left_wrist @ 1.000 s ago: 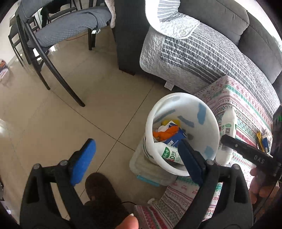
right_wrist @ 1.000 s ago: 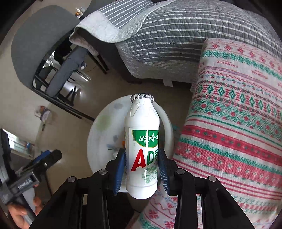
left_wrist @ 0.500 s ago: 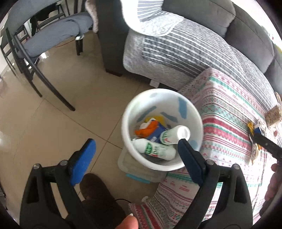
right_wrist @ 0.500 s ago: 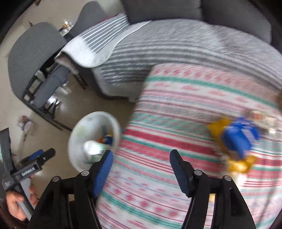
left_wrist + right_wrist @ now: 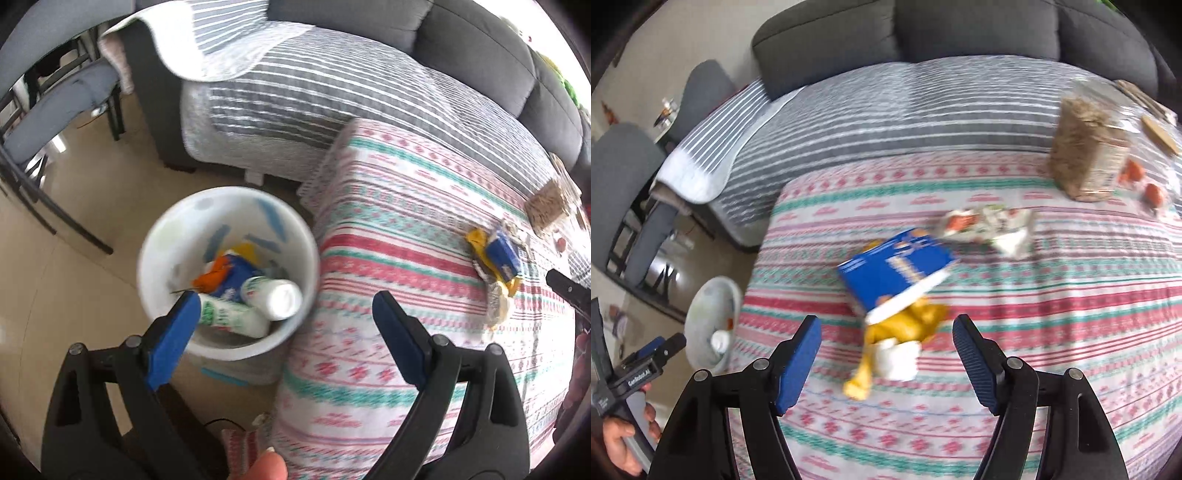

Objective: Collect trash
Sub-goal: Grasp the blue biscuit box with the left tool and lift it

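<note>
My right gripper [image 5: 886,360], jaws just opened and empty, hung over a blue packet [image 5: 895,273] on the patterned cloth [image 5: 1052,332]; my left gripper [image 5: 286,332] stood spread beside the white bin [image 5: 166,236].

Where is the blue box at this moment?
In the right wrist view the blue box lies mid-frame on the patterned tablecloth, partly over a yellow wrapper.

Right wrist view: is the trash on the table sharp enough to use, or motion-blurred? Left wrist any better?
Right wrist: the blue box and yellow wrapper are smeared, while the right gripper stays crisp. Left wrist: milder blur on the white bin, and the left gripper is sharp. Both show fisheye bending.
</note>
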Tool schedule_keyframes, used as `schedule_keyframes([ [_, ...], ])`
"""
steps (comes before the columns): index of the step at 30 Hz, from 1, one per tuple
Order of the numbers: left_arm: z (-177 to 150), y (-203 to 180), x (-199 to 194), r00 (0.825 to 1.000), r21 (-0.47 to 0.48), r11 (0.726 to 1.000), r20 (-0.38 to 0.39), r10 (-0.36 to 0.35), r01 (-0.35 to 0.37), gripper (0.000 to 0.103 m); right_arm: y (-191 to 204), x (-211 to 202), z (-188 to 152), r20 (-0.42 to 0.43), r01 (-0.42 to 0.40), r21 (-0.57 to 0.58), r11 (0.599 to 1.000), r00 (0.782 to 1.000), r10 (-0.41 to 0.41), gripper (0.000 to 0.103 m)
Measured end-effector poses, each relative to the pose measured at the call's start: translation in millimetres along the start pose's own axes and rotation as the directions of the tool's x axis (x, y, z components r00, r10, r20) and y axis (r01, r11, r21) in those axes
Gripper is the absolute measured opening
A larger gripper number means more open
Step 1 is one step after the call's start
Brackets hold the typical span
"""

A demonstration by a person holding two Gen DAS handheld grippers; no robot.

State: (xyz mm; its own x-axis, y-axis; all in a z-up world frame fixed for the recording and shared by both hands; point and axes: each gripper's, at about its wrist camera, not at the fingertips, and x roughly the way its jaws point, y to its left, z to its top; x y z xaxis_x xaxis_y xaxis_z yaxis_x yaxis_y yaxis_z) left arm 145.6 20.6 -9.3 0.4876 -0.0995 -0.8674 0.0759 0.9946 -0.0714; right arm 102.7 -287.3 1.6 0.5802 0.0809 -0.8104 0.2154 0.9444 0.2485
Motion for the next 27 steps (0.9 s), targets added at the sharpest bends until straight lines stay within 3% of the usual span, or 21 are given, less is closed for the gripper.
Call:
schedule_keyframes([
  [8,9.2,-66.1,16.2,0.999,0.079,0.996,0.021,-0.047,0.046,0.094,-56.8,-5.6,2.2,0.007,0.065,0.075,0.995,0.998,-0.066,0.077],
  [13,17.3,-102.4,32.4,0.992,0.143,0.982,-0.052,-0.113,0.12,0.094,-80.1,1.2,1.0,-0.019,0.082,0.122,0.989,0.997,-0.08,0.077],
  [15,25.6,-119.4,36.5,0.988,0.191,0.971,-0.087,-0.129,0.144,0.094,-86.3,3.5,0.9,-0.027,0.09,0.133,0.987,0.996,-0.087,0.077],
  [19,36.5,-151.9,35.6,0.983,0.279,0.944,-0.089,-0.158,0.177,0.094,-96.8,4.5,0.4,-0.033,0.113,0.144,0.983,0.993,-0.11,0.077],
  [24,39.0,-192.8,43.6,0.956,0.326,0.9,-0.152,-0.252,0.289,0.094,-111.7,2.3,-0.2,-0.035,0.127,0.186,0.974,0.992,-0.122,0.077],
  [27,36.5,-214.6,49.5,0.95,0.378,0.872,-0.165,-0.266,0.31,0.094,-119.6,1.2,-1.0,-0.039,0.136,0.202,0.97,0.991,-0.131,0.077],
])
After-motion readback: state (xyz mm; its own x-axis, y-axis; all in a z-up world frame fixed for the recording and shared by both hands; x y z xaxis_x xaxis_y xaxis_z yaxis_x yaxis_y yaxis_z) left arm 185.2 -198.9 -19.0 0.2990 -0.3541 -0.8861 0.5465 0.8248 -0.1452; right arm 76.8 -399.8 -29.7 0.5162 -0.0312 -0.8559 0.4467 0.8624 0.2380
